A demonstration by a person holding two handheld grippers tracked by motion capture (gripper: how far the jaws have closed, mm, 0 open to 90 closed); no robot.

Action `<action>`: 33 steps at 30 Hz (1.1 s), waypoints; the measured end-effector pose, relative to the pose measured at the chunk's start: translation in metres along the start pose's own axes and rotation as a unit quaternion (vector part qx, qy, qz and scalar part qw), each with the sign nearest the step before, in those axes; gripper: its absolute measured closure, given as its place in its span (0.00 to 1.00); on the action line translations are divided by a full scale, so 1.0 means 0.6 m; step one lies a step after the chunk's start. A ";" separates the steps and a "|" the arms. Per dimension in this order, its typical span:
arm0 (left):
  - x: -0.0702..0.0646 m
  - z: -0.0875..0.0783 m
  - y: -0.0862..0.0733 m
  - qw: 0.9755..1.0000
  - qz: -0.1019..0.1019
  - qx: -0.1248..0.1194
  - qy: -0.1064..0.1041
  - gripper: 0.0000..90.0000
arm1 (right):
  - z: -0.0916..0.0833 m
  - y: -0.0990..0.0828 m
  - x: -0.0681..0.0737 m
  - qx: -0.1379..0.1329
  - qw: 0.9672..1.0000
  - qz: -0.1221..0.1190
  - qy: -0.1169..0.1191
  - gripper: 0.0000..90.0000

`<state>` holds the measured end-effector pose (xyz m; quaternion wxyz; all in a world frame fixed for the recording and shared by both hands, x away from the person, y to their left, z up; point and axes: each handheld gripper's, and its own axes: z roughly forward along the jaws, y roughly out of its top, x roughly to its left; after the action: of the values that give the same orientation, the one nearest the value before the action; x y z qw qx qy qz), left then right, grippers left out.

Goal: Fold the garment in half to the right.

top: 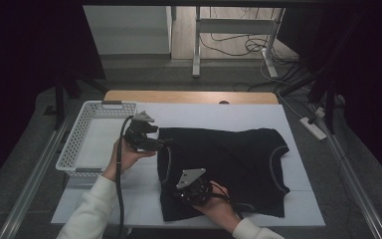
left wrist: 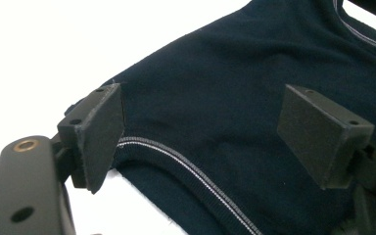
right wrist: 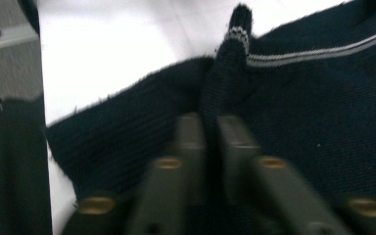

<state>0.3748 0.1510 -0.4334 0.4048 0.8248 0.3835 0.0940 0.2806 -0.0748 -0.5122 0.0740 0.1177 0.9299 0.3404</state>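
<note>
A dark sleeveless knit top (top: pixel 224 164) lies spread on the white-covered desk (top: pixel 298 199), just to the right of the white plastic basket (top: pixel 79 144) as seen from above. The right claw (right wrist: pixel 210 142) is pinched tight on a ridge of the top's fabric near a white-striped armhole edge, on the side of the garment away from the basket and nearest the person. The left claw (left wrist: pixel 220 132) hangs over the basket-side corner of the top with its jaws wide apart, straddling the striped trim without pressing on it. The risk, as I see it, is a lopsided lift: with one claw clamped and the other gripping nothing, any pull would drag the top across the desk and bunch it instead of folding it cleanly. The right claw's bite looks thin, a narrow pleat, so the knit could slide out under tension. If the left claw closes where it is, it might catch two layers, or miss the edge altogether.
</note>
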 end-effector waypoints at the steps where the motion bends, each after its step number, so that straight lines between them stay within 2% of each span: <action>1: 0.000 0.000 0.000 1.000 -0.001 0.000 0.000 0.21 | 0.000 0.000 0.001 0.004 1.000 0.000 0.004 0.96; 2: 0.001 -0.001 -0.001 1.000 -0.001 0.000 0.000 0.21 | -0.007 0.000 0.005 0.003 1.000 0.000 0.012 0.96; 4: 0.001 -0.003 -0.001 1.000 -0.002 -0.002 0.001 0.21 | -0.014 0.000 0.009 -0.001 1.000 -0.005 0.012 0.96; 7: 0.005 -0.004 -0.003 1.000 -0.005 -0.003 0.002 0.21 | -0.046 -0.003 0.027 -0.003 1.000 -0.018 0.017 0.96; 10: 0.006 -0.003 -0.004 1.000 -0.006 -0.002 0.003 0.21 | -0.052 -0.012 0.035 0.007 0.999 -0.031 0.013 0.96; 12: 0.006 -0.002 -0.004 1.000 -0.008 -0.001 0.002 0.21 | -0.042 -0.018 0.030 0.018 0.999 -0.024 0.025 0.94; 13: 0.004 -0.001 -0.004 1.000 -0.006 -0.001 0.003 0.21 | -0.038 -0.019 0.028 0.021 0.999 -0.017 0.030 0.86; 14: 0.003 -0.002 -0.003 1.000 -0.005 -0.001 0.003 0.21 | -0.033 -0.020 0.025 0.014 0.999 -0.005 0.035 0.73; 15: 0.003 -0.002 -0.003 1.000 -0.005 -0.001 0.003 0.21 | -0.033 -0.020 0.025 0.014 0.999 -0.005 0.035 0.73; 16: 0.003 -0.002 -0.003 1.000 -0.004 -0.001 0.003 0.21 | -0.030 -0.018 0.024 0.007 0.999 0.003 0.037 0.61; 17: 0.003 -0.002 -0.003 1.000 -0.003 -0.002 0.003 0.21 | -0.028 -0.014 0.026 -0.003 0.999 0.008 0.033 0.52; 18: 0.003 -0.001 -0.003 1.000 -0.006 -0.003 0.003 0.21 | -0.025 -0.004 0.031 -0.024 1.000 0.009 0.016 0.39; 20: 0.004 0.001 -0.003 1.000 -0.006 -0.001 0.004 0.21 | -0.017 0.008 0.034 -0.035 0.999 0.013 0.009 0.32; 22: 0.004 0.002 -0.004 1.000 -0.005 0.002 0.004 0.20 | -0.006 0.018 0.038 -0.039 0.999 0.020 0.000 0.28; 25: 0.004 0.002 -0.004 1.000 -0.004 0.001 0.004 0.20 | 0.008 0.026 0.040 -0.034 0.999 0.022 -0.001 0.25; 26: 0.004 0.002 -0.004 1.000 -0.004 0.001 0.004 0.20 | 0.022 0.031 0.045 -0.021 1.000 0.021 0.002 0.23; 29: 0.004 0.000 -0.004 1.000 -0.004 0.000 0.005 0.20 | 0.034 0.032 0.048 -0.006 1.000 0.017 -0.002 0.21; 30: 0.005 0.000 -0.004 1.000 -0.004 0.000 0.005 0.20 | 0.042 0.031 0.050 0.007 1.000 0.024 -0.006 0.20; 33: 0.006 0.001 -0.004 1.000 -0.004 0.001 0.005 0.20 | 0.050 0.031 0.052 0.018 0.999 0.030 -0.007 0.18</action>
<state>0.3760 0.1539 -0.4363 0.4022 0.8232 0.3891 0.0960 0.2602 -0.0344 -0.5245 0.0680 0.1494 0.9314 0.3248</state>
